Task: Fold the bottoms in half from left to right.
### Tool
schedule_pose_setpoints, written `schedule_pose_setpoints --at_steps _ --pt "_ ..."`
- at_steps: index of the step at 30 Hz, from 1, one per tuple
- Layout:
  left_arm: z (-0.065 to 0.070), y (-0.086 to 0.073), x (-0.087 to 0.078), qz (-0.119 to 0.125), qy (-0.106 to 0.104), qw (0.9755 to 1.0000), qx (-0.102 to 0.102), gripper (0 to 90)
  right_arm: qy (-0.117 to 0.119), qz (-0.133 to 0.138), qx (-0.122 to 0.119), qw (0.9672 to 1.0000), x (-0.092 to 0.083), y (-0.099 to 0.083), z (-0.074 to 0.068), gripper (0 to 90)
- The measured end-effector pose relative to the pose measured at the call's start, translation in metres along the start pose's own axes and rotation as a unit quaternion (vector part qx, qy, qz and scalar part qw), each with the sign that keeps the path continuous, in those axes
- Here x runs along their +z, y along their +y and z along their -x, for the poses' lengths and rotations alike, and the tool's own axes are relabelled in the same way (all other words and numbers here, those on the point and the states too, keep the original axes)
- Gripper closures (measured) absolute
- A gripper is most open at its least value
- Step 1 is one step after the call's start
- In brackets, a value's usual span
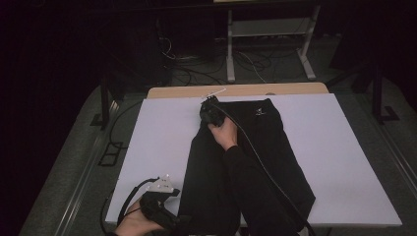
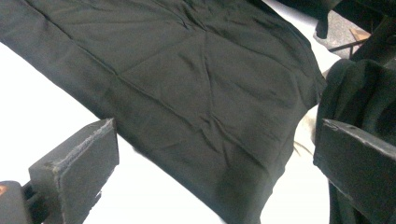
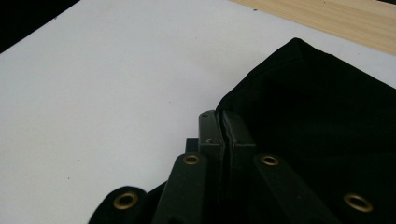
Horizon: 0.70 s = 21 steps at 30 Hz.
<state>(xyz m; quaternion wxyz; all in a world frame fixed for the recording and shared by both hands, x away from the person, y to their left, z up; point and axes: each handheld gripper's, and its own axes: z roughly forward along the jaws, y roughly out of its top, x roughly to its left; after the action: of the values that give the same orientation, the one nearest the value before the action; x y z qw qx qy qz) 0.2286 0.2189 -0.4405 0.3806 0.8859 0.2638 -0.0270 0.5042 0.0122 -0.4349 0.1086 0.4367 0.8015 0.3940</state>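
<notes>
A black garment point(image 1: 246, 162) is lying folded lengthwise down the middle of the white desk point(image 1: 344, 147), running from the far edge toward the near edge, with a small pale logo near its far end. The right gripper point(image 1: 210, 114) is sitting at the garment's far left corner, its jaws pressed together and pinching the edge of the cloth, while the person's right hand point(image 1: 225, 132) and dark sleeve are stretching along the fabric. The left gripper point(image 1: 162, 206) is hovering at the near left corner of the desk just beside the garment's near end, its jaws spread wide with nothing between the pads.
</notes>
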Motion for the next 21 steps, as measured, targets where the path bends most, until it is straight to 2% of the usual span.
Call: schedule_pose_setpoints --at_steps 2,5,8,13,17,20,21 --pt "-0.0008 -0.0001 -0.0001 -0.001 -0.005 1.0 0.0 0.3 0.002 0.002 0.003 1.0 -0.0002 0.0003 -0.0002 86.2" --pt "-0.001 -0.0005 -0.0005 -0.001 -0.012 0.9999 0.002 7.3 0.003 0.004 0.005 1.0 -0.0003 0.0005 -0.0009 86.2" --pt "-0.0023 -0.0007 0.001 -0.008 -0.024 0.9997 0.003 9.1 0.003 0.005 0.006 1.0 -0.0004 0.0006 -0.0009 86.2" --pt "-0.0064 -0.0045 0.001 -0.019 -0.028 0.9994 -0.005 13.5 0.003 0.006 0.005 1.0 -0.0011 0.0009 0.0 86.2" --pt "-0.0079 -0.0082 -0.0009 -0.013 -0.032 0.9994 -0.01 17.4 0.004 0.007 0.005 1.0 -0.001 0.0008 -0.0003 86.2" --pt "-0.007 -0.0087 -0.0001 -0.013 -0.052 0.9986 -0.001 23.8 0.006 0.009 0.004 0.9999 -0.0002 0.0007 -0.001 86.2" --pt "-0.007 -0.0087 -0.0001 -0.013 -0.052 0.9986 -0.001 25.3 0.006 0.009 0.004 0.9999 -0.0002 0.0007 -0.001 86.2"
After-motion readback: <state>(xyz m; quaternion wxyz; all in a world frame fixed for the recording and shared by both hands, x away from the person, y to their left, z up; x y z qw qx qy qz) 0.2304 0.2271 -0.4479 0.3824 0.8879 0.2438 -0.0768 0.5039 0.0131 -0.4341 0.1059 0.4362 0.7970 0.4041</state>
